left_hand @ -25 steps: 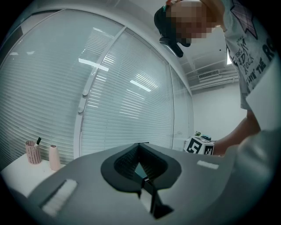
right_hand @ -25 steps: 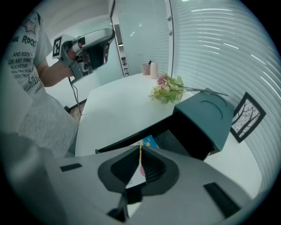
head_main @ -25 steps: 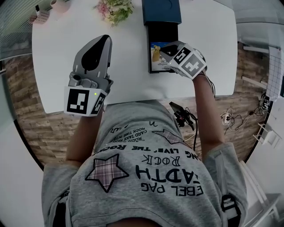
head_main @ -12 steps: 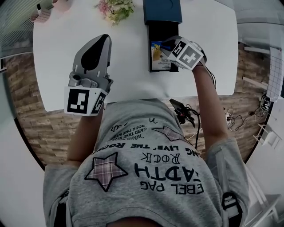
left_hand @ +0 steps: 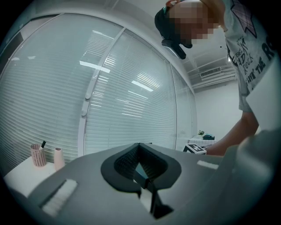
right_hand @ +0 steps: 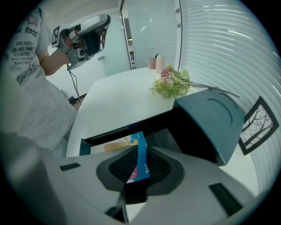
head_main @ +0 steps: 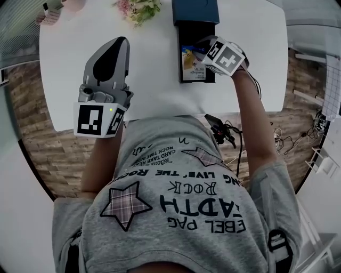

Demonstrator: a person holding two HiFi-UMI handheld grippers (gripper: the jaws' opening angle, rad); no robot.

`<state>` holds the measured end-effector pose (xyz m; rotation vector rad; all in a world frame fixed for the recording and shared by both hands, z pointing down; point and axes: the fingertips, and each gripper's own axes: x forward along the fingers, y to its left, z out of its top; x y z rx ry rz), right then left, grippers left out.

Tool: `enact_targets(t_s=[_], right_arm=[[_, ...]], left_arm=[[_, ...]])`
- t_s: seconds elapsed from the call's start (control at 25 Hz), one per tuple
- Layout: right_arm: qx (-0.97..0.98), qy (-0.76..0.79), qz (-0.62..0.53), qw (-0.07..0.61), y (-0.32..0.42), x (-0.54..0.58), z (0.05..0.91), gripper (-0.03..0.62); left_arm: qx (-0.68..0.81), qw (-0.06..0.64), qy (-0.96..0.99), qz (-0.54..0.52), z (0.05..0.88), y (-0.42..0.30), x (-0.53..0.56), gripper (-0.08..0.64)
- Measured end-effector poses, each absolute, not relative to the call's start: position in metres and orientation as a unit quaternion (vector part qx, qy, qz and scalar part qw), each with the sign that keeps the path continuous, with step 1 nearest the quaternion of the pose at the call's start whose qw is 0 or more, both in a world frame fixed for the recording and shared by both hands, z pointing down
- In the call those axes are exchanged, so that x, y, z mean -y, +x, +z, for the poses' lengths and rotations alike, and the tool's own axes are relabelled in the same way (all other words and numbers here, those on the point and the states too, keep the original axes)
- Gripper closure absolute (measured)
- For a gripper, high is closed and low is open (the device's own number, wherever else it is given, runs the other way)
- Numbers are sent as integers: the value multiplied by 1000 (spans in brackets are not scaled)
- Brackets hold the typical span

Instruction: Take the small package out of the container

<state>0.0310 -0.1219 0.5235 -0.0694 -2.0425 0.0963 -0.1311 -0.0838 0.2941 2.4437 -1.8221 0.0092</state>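
While the right gripper (head_main: 205, 49) pointed steeply down into the container (head_main: 180, 53) at the table's (head_main: 154, 85) far edge, its jaws were clamped on the package (head_main: 191, 63). Its own view showed the two pads of the right gripper (right_hand: 139, 149) pinched together on the package's (right_hand: 142, 160) upturned blue edge, which stood on end between them. The rest of the package, with its yellow print, lay flat on the container's (right_hand: 131, 128) floor toward the near end. The package was inside the container and not clear of its walls. The lid (right_hand: 210, 116) stood open on the far side, and in the head view the lid (head_main: 194, 9) reached the table's far edge. Flowers (head_main: 139, 8) lay just left of the lid at that edge; the right gripper view showed the flowers (right_hand: 172, 84) beyond the container. The left gripper (head_main: 111, 56) was held level above the left part of the table, well apart from the container. Its view showed the left gripper (left_hand: 138, 146) with jaws together and nothing between them, facing window blinds (left_hand: 114, 101).
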Motion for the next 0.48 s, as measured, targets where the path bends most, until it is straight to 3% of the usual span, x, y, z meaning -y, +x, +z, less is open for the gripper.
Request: enact_targets(t_s=[0.08, 0.16, 0.48], right_arm=[[850, -38, 35, 524, 30, 122, 526, 561], [844, -56, 30, 533, 30, 119, 531, 425], [828, -110, 11, 550, 29, 108, 536, 396]], left_arm=[[597, 46, 801, 6, 293, -131, 83, 551], [598, 46, 800, 9, 294, -131, 83, 551], [600, 46, 798, 10, 294, -133, 79, 551]])
